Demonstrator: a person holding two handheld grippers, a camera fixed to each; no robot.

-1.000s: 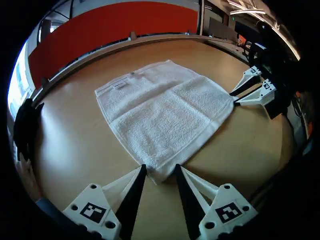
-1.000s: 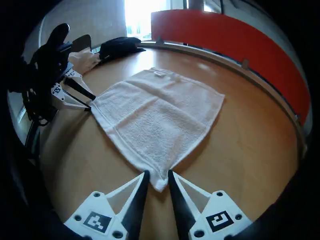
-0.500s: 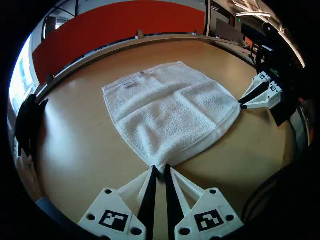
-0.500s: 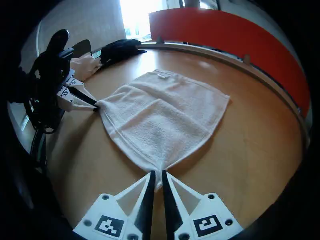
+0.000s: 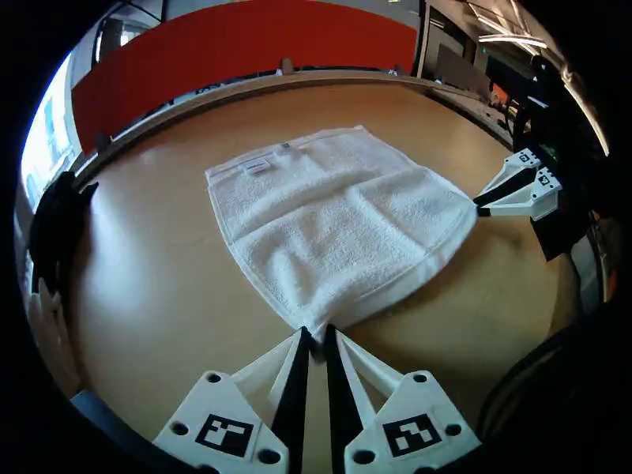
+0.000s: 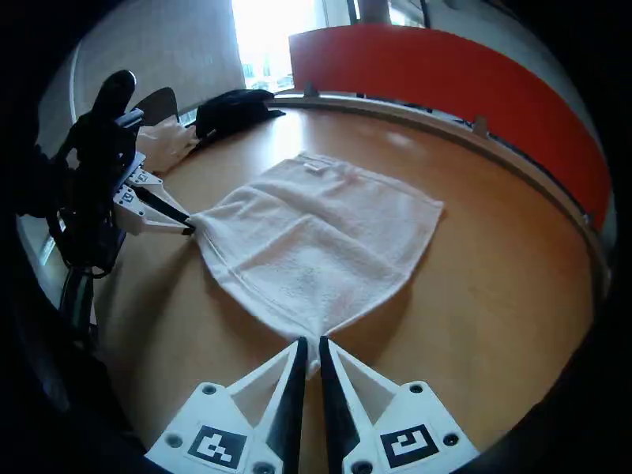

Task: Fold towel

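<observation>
Left gripper [image 5: 316, 345] clamps one towel [image 5: 340, 213] corner, right gripper [image 6: 312, 353] another, both pinched nearly closed on it — the left gripper view catches ceiling lights [image 5: 505, 37] overhead.

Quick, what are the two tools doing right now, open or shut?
Left tool: shut, pinching one corner of the white towel.
Right tool: shut, pinching another corner of the towel.

It looked like an office. A large wooden table [image 5: 150, 268] stood before a red partition [image 5: 237, 47], with strip lights [image 5: 505, 16] overhead and a bright window [image 6: 272, 35].
</observation>
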